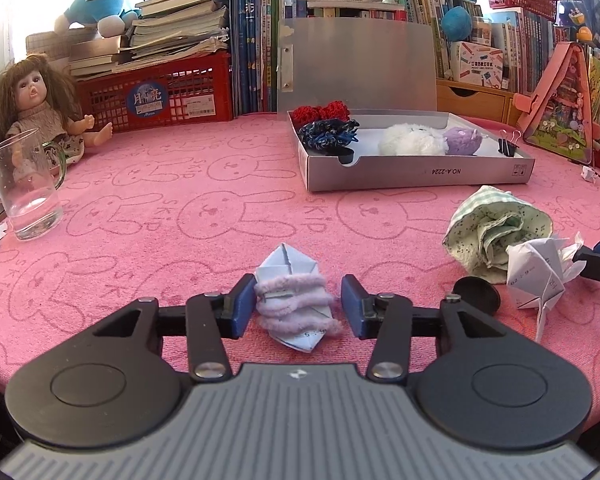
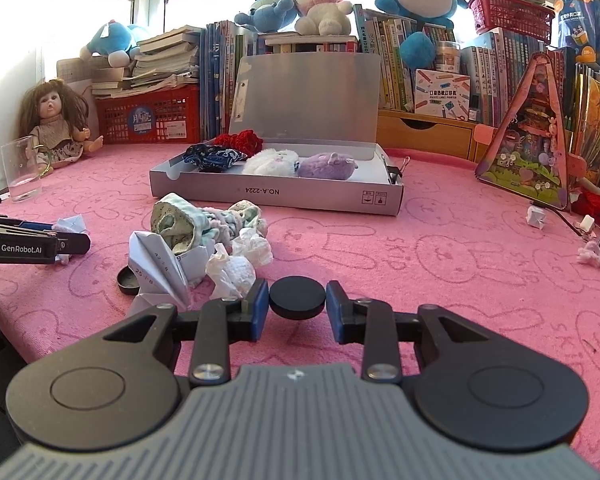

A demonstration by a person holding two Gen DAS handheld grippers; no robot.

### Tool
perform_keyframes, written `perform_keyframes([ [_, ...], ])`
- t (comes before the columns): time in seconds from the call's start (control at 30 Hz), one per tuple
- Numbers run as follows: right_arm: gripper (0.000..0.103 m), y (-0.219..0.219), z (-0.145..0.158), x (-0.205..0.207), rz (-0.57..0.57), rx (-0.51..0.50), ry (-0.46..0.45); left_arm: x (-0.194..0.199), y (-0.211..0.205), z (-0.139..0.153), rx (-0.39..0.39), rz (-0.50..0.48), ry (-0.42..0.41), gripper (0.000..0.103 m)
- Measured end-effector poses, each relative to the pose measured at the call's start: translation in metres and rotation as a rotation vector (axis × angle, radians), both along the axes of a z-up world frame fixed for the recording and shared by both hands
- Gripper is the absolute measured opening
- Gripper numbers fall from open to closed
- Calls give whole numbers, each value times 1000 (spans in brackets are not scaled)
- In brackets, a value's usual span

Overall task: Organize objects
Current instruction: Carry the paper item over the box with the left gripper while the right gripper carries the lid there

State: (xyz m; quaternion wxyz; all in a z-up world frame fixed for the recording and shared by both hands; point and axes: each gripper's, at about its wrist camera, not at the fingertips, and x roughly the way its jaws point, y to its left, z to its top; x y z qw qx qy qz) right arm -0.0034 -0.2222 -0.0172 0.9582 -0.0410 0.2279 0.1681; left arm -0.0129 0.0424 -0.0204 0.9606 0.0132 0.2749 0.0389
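Paper boat [image 1: 296, 300] wrapped in pipe cleaner sits between the spread jaws of left gripper [image 1: 298, 307]: light, crushable, so grip the fuzzy middle gently. Right gripper [image 2: 297, 305] brackets a rigid black disc [image 2: 297, 297], jaws narrow, contact unclear.

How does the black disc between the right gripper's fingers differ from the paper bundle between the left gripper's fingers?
The disc is black, round and flat; the bundle is pale blue folded paper, angular and taller. The disc is bare; the bundle is wrapped in fuzzy pink cord. Both lie on the pink cloth, each between open fingers of the right gripper and left gripper.
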Motion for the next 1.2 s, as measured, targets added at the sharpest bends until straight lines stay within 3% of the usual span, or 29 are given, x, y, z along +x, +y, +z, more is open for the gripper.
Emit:
perform_keyframes([
  [0.17,36,0,-2,2,-8,9,10,5,-2,-1,2,18,-9,54],
  [0.23,36,0,-2,2,-10,9,11,4,-1,0,-15,7,-11,41],
  [0.7,36,-1,11,16,-28,25,-14,10,-6,29,-27,-71,-87,41],
  [1.2,36,-5,40,75,-68,93,19,83,-2,67,-106,-95,-115,41],
])
